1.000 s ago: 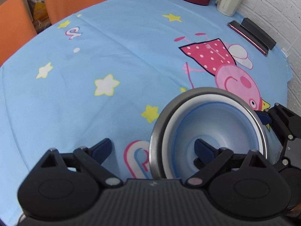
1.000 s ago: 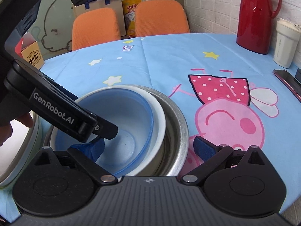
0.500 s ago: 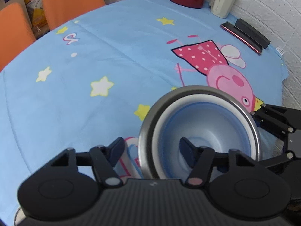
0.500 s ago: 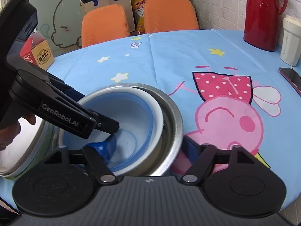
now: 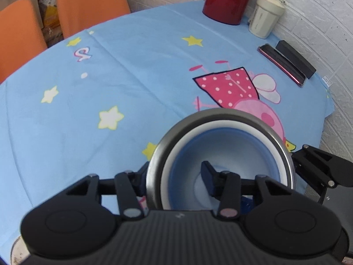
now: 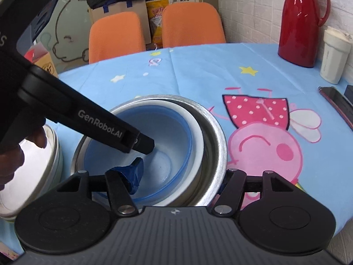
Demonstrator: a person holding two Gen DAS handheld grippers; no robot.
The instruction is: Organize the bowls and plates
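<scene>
A stack of nested bowls sits on the blue tablecloth: a blue bowl [image 5: 233,154] inside a white bowl [image 5: 222,124] inside a steel bowl [image 5: 211,116]. The same stack shows in the right wrist view, with the blue bowl [image 6: 167,137], the white bowl [image 6: 196,132] and the steel bowl [image 6: 216,141]. My left gripper [image 5: 176,174] is shut on the stack's near wall, one finger inside, one outside. My right gripper [image 6: 181,176] is shut on the opposite wall in the same way. Both hold the stack together.
A white dish [image 6: 33,172] with a metal rim stands left of the stack. A red thermos [image 6: 302,22], a white cup [image 6: 335,55], a phone [image 5: 282,66] and a black block [image 5: 295,58] are by the wall. Two orange chairs [image 6: 192,24] stand behind the table.
Both grippers have closed from wide open onto the walls of the bowl stack. The views have tilted up, so the stack appears lifted slightly.
</scene>
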